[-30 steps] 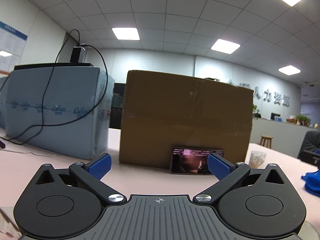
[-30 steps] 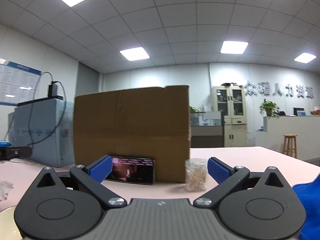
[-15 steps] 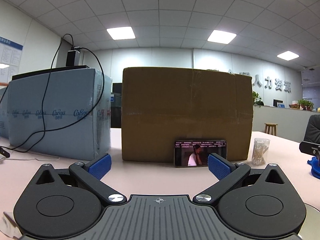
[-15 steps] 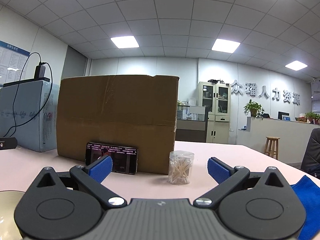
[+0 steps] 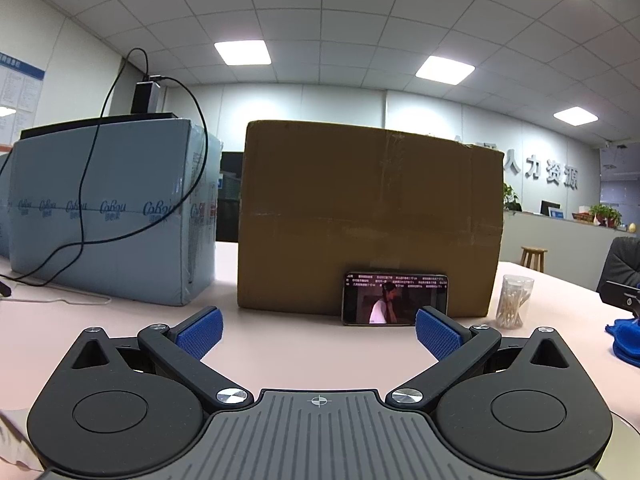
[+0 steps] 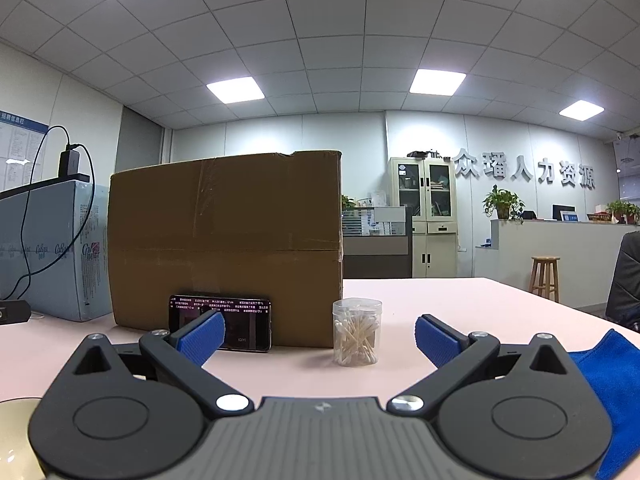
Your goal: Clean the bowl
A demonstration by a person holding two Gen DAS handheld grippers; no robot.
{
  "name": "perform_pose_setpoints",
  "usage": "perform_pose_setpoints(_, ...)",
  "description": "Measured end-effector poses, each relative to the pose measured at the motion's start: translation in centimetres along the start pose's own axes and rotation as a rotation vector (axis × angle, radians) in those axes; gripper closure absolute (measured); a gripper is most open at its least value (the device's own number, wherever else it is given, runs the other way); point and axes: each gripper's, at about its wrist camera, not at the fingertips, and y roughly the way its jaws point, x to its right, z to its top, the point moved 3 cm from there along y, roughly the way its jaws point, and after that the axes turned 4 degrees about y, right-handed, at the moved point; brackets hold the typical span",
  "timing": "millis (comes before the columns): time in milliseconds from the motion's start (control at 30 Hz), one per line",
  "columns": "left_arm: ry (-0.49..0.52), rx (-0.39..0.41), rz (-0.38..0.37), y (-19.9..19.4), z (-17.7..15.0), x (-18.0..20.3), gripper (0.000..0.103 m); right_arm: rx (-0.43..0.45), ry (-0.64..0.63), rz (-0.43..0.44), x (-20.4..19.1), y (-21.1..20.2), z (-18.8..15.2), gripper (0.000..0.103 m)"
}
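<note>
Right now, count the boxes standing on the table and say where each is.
2. The brown cardboard box stands mid-table, with a phone propped against its front. The pale blue wrapped box stands to its left, with a black cable draped over it. Others may be hidden behind them.

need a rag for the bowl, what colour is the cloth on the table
Blue, the cloth shows best in the right wrist view.

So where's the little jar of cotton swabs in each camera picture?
Left wrist view: the jar of cotton swabs stands far right on the table, right of the phone.
Right wrist view: the jar stands near the middle, between the open fingers of the right gripper.
Shared landmark: in both views the jar sits by the right corner of the cardboard box.
</note>
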Motion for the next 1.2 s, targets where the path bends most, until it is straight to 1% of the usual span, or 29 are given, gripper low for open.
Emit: perform_pose_setpoints(1200, 0.018, 0.001, -0.010, -0.07, 0.12, 0.28, 0.000, -0.013, -0.007, 0.000, -0.16, 0.15, 0.14, 0.000)
